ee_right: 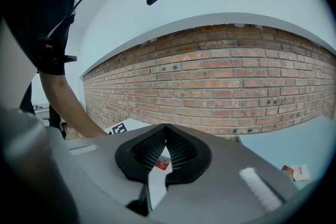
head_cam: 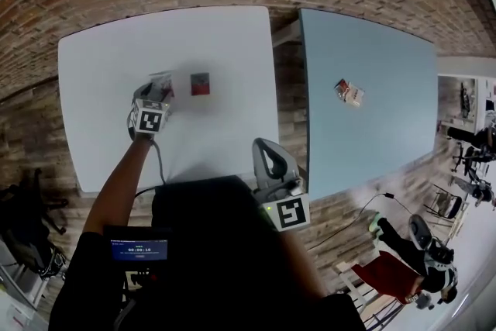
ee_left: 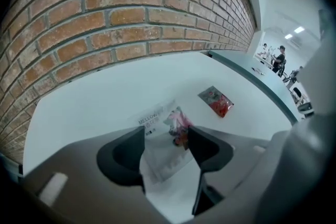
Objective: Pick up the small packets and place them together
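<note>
A clear packet with pink contents [ee_left: 167, 134] sits between the pads of my left gripper [ee_left: 165, 136], which press on its two sides. In the head view this gripper [head_cam: 160, 89] is over the white table [head_cam: 101, 74], with the clear packet [head_cam: 162, 79] at its tip. A red packet [head_cam: 200, 84] lies just to its right; it is the red packet [ee_left: 216, 101] ahead in the left gripper view. Two more packets [head_cam: 349, 92] lie together on the blue table [head_cam: 372, 136]. My right gripper [head_cam: 267, 159] hangs near the white table's front right corner, shut and empty [ee_right: 165, 131].
A narrow gap [head_cam: 285, 43] separates the two tables. A brick wall [ee_right: 220, 86] runs behind them. The packets on the blue table [ee_right: 295, 171] show at the right gripper view's lower right. Chairs and a seated person [head_cam: 411, 252] are beyond the blue table.
</note>
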Action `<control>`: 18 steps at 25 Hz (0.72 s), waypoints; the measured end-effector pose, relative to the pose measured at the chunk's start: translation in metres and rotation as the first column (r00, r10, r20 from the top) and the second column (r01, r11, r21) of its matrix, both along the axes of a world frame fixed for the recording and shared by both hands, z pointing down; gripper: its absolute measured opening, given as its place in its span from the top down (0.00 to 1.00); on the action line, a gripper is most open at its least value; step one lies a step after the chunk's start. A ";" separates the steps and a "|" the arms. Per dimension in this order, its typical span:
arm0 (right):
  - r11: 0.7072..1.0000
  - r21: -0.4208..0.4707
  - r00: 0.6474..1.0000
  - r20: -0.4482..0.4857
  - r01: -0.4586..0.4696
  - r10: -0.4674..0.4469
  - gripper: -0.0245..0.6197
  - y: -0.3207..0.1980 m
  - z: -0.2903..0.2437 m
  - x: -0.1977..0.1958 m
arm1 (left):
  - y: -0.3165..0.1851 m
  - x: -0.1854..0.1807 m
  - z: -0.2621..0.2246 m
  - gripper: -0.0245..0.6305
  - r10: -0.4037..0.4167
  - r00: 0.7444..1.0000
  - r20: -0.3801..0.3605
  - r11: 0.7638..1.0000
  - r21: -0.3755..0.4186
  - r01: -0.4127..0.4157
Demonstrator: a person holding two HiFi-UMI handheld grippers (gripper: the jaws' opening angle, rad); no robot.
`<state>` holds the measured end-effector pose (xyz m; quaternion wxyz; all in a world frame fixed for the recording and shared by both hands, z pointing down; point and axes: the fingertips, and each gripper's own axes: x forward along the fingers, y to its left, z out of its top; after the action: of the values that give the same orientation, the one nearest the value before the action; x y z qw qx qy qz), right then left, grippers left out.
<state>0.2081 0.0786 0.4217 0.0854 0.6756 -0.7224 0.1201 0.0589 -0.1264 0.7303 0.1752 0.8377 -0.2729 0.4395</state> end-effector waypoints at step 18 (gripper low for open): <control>0.997 0.059 0.999 0.036 -0.041 0.039 0.96 0.010 -0.007 0.007 | 0.018 -0.001 -0.075 0.70 -0.007 0.977 -0.211 0.998 0.061 0.021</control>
<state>0.2154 0.0882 0.4143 0.0502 0.6901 -0.7132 0.1120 0.0582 -0.1087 0.6556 0.1799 0.8827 -0.2723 0.3382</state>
